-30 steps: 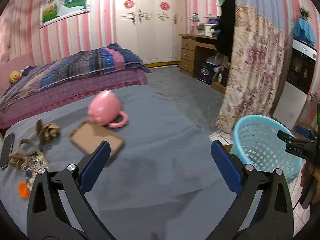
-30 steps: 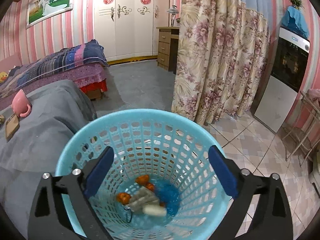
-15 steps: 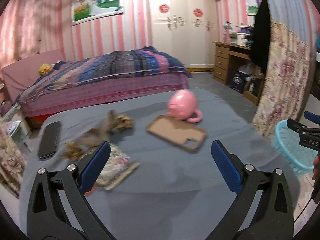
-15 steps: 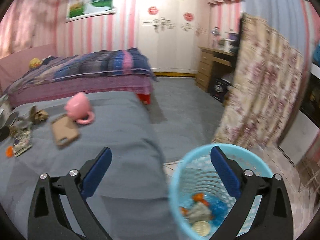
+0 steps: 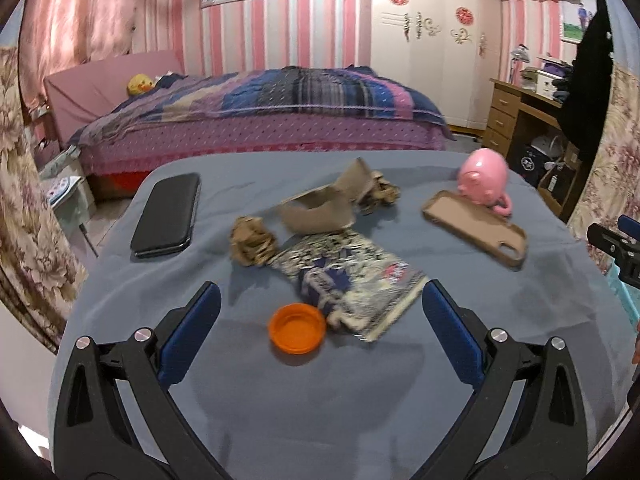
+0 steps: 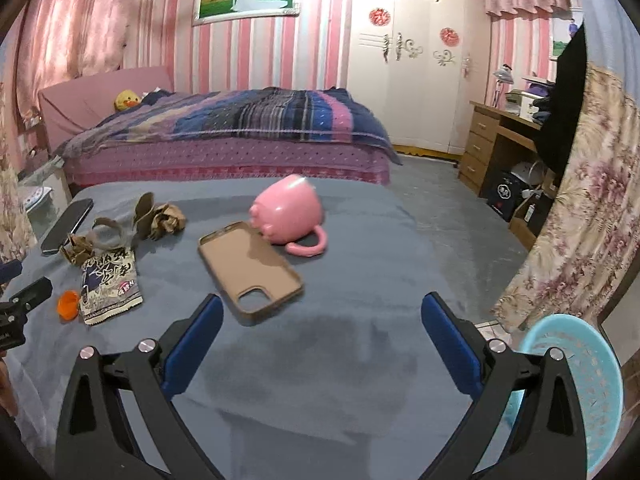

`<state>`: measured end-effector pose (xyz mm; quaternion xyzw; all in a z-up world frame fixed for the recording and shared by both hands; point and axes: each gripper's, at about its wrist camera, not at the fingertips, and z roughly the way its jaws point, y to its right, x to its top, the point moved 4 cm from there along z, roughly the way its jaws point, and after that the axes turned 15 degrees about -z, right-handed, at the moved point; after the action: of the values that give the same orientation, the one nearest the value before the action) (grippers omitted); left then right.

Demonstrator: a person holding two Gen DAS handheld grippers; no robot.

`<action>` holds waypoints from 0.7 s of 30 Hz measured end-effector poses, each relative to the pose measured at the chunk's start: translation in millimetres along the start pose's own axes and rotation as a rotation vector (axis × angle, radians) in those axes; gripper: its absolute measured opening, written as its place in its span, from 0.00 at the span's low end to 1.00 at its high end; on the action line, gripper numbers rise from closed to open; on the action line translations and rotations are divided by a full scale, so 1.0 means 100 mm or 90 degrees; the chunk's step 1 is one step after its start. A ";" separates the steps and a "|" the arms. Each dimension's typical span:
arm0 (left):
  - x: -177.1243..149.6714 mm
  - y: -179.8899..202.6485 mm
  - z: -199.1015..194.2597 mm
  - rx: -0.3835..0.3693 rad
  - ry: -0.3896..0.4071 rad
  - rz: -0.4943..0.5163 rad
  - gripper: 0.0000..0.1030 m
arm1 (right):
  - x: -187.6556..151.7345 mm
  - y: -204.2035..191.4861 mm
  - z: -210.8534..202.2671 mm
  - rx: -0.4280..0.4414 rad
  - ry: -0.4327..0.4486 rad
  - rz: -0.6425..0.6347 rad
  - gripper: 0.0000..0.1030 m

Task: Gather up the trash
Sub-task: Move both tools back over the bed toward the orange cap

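Note:
On the grey table (image 5: 360, 420) lie an orange bottle cap (image 5: 296, 328), a printed snack wrapper (image 5: 352, 284), a crumpled brown paper ball (image 5: 253, 241), torn cardboard strips (image 5: 320, 212) and another crumpled brown paper (image 5: 378, 193). My left gripper (image 5: 320, 332) is open and empty, with the cap between its fingers. My right gripper (image 6: 318, 340) is open and empty over bare cloth, near a tan phone case (image 6: 250, 270). The light blue trash basket (image 6: 580, 384) stands on the floor at lower right. The wrapper (image 6: 108, 280) and cap (image 6: 68, 304) also show in the right wrist view.
A pink mug (image 5: 484, 180) lies on its side next to the tan phone case (image 5: 476, 232). A black phone (image 5: 168, 214) lies at the table's left. A bed (image 5: 260, 120) stands behind, a wooden desk (image 5: 520, 120) and floral curtain (image 6: 588, 208) at right.
Both grippers swung left, away from the basket toward the table. The left gripper moved in over the trash, so the cap and wrapper now lie between its fingers. Both stay open.

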<state>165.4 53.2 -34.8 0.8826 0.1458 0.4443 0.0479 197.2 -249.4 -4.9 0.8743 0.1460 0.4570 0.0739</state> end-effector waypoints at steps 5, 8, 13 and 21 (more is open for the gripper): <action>-0.01 -0.19 0.14 0.010 -0.015 -0.021 0.95 | -0.02 -0.06 0.16 0.004 -0.005 0.005 0.95; -0.03 -0.24 0.19 0.017 -0.019 -0.022 0.95 | -0.12 -0.06 0.27 0.012 -0.017 0.021 0.96; -0.09 -0.29 0.31 0.023 -0.044 -0.021 0.95 | -0.17 -0.01 0.29 -0.002 -0.021 0.029 0.96; -0.22 -0.31 0.44 0.025 -0.093 -0.009 0.95 | -0.22 -0.03 0.34 -0.004 -0.031 0.009 0.96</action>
<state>181.7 77.8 -85.0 0.9124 0.1569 0.3753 0.0443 212.6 -253.5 -41.6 0.8860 0.1366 0.4364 0.0771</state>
